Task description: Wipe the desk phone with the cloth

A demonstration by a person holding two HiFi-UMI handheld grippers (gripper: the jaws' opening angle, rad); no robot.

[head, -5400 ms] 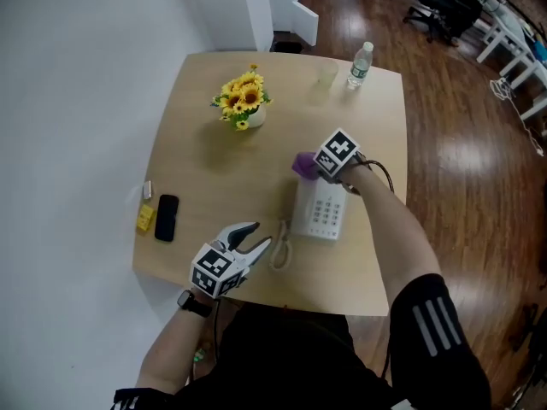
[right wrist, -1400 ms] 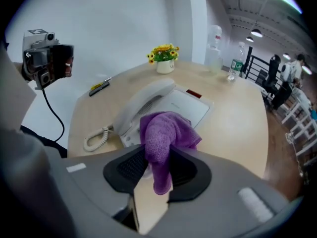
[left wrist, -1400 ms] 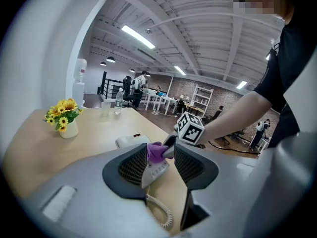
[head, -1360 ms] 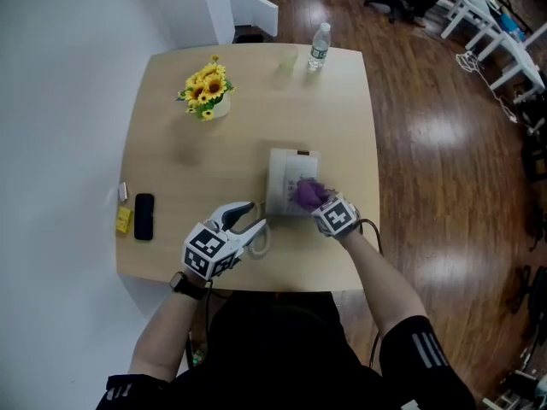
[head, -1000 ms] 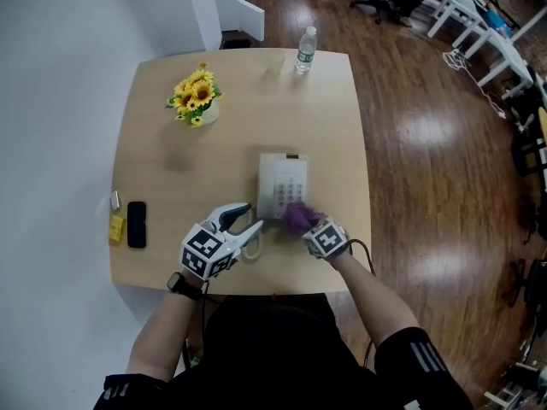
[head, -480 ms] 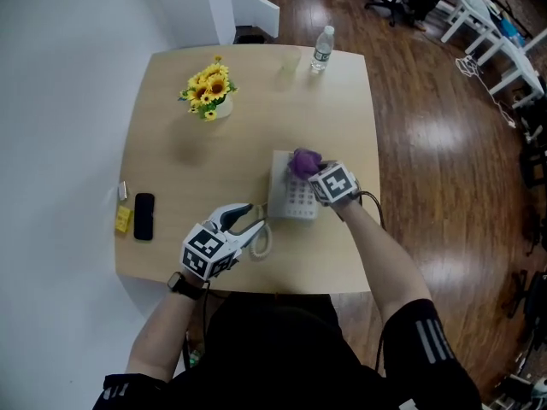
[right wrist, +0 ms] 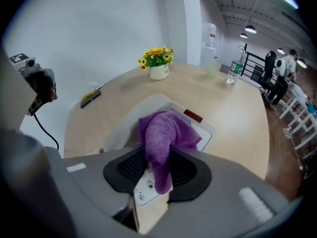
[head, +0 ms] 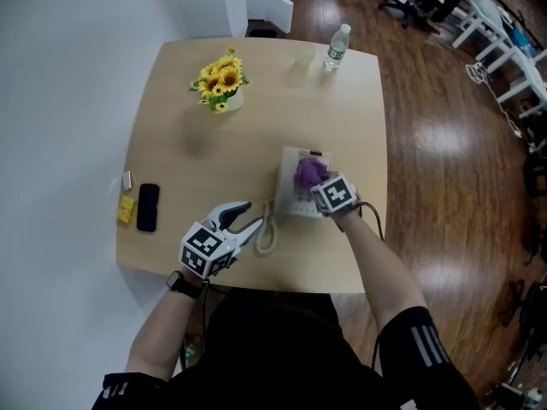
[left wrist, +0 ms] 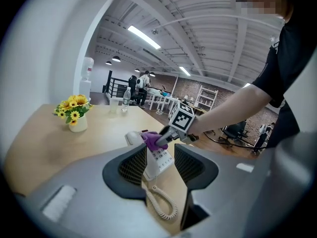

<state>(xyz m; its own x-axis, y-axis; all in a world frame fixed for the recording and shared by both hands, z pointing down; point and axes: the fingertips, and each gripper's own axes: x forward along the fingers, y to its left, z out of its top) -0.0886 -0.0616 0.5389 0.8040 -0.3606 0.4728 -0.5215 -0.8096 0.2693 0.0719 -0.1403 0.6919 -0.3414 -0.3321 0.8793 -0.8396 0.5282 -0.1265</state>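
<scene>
A white desk phone [head: 295, 202] lies on the wooden table [head: 214, 169], its coiled cord [head: 267, 237] trailing toward me. My right gripper [head: 318, 184] is shut on a purple cloth [head: 309, 172], which rests on the phone's keypad [right wrist: 190, 128]. In the right gripper view the purple cloth [right wrist: 163, 133] bunches up between the jaws over the phone. My left gripper [head: 242, 219] hovers open just left of the phone, near the cord. In the left gripper view the desk phone [left wrist: 156, 157] and cord [left wrist: 161, 205] show between its open jaws.
A pot of sunflowers [head: 222, 82] stands at the far left. A water bottle [head: 337, 48] and a clear cup [head: 303, 61] sit at the far edge. A black mobile [head: 148, 207] and a yellow object [head: 126, 211] lie near the left edge.
The right gripper has kept rubbing the cloth back and forth over the phone, now back toward me onto the keypad. The left gripper has stayed open beside the cord.
</scene>
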